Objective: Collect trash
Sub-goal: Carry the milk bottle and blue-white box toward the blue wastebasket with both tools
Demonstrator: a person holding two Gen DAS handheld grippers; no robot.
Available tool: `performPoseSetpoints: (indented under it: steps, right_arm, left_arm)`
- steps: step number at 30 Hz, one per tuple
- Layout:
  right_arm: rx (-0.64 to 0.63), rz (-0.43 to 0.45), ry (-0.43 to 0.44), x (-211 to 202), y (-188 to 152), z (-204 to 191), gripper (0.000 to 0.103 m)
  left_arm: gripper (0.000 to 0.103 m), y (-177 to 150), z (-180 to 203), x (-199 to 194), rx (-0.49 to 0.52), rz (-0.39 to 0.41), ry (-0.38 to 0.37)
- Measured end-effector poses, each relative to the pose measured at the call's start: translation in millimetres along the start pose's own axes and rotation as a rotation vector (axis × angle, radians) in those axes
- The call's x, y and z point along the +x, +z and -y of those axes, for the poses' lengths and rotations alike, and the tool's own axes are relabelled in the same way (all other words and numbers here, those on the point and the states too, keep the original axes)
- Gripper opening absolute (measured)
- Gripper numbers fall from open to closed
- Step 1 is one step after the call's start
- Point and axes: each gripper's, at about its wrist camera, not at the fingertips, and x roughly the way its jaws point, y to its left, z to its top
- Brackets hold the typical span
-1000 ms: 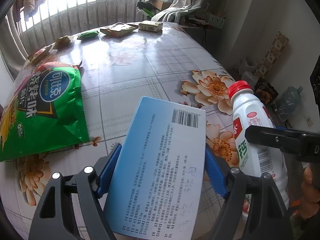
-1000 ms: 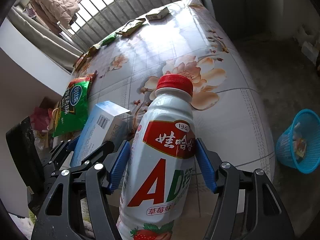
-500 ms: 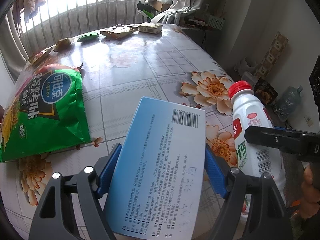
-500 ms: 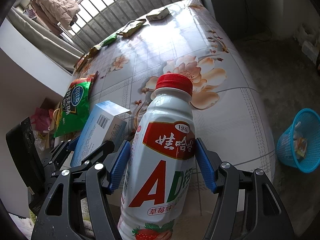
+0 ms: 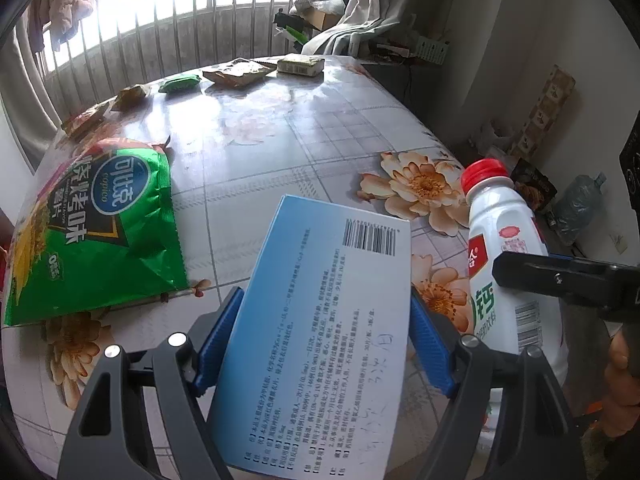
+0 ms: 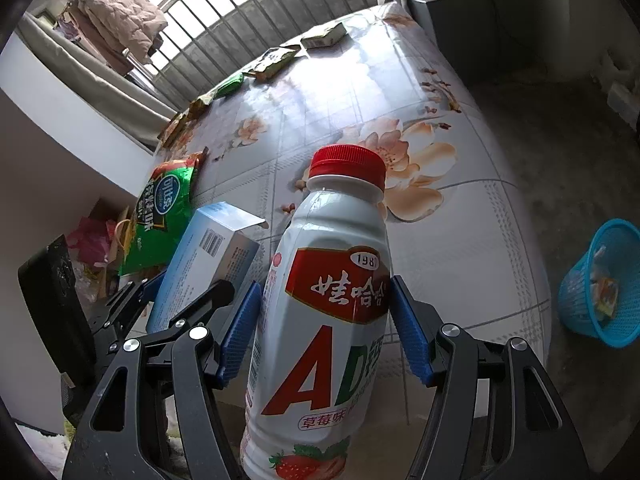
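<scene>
Right now both pieces of trash are up off the bench (image 5: 304,128). The left hand-held gripper (image 5: 324,344) is clamped on the blue box (image 5: 320,344), pads on its two long edges; the right hand-held gripper (image 6: 326,332) is clamped on the bottle (image 6: 324,320) at its label. The basket (image 6: 600,284) sits on the floor at three o'clock in the right view, well apart from the bench.

Likely trouble: the box is thin card, so a hard squeeze could buckle it and let it slide out. The bottle is smooth and rounded and tilts in the pads; a quick swing could twist it loose. A release from high up could miss the basket's narrow mouth. The chip bag (image 5: 92,232) and far wrappers (image 5: 236,72) remain.
</scene>
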Motion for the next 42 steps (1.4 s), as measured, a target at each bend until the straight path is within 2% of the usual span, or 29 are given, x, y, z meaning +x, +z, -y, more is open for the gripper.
performPoseSetpoints:
  steps: [14,23,36,42]
  right_arm:
    - [0.023,0.043,0.045,-23,-10,9,0.061]
    - [0.077,0.099,0.081,-48,-22,27,0.061]
    - [0.211,0.233,0.06,-101,-46,75,0.061]
    - [0.315,0.277,0.043,-114,-59,108,0.061]
  left_arm:
    - [0.077,0,14,-21,0.027,0.041,0.021]
    - [0.077,3,43,-35,0.099,0.076,0.022]
    - [0.077,17,104,-39,0.222,0.089,-0.103]
    - [0.076,38,148,-33,0.315,0.095,-0.198]
